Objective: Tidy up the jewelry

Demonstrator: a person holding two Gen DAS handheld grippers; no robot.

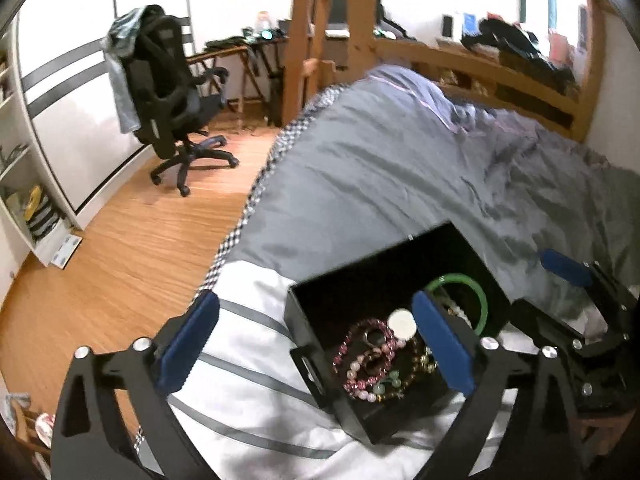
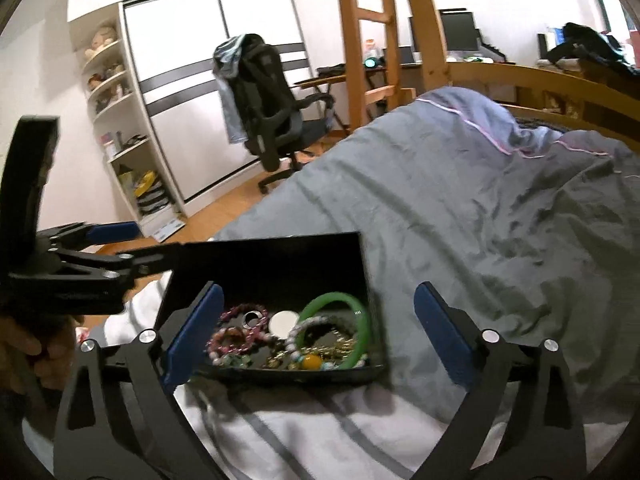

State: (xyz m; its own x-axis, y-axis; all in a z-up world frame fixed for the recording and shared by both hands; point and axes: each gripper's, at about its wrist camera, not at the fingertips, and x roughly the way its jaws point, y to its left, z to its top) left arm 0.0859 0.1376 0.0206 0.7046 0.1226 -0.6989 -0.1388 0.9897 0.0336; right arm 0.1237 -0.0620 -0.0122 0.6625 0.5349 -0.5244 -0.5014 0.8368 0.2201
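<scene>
Below: jewelry box [image 2: 276, 276] between right claw [image 2: 320, 336] fingers.

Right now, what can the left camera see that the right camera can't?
Only the left view shows the right gripper from outside, and a side handle slot on the black box. Only the right view shows a yellow bead, the left gripper and shelf toys. Both show the box, green bangle, pink bracelets, office chair and grey blanket.

Black jewelry box [image 1: 320, 304] on striped bedding [image 1: 248, 364]; green bangle [image 1: 478, 292] inside
</scene>
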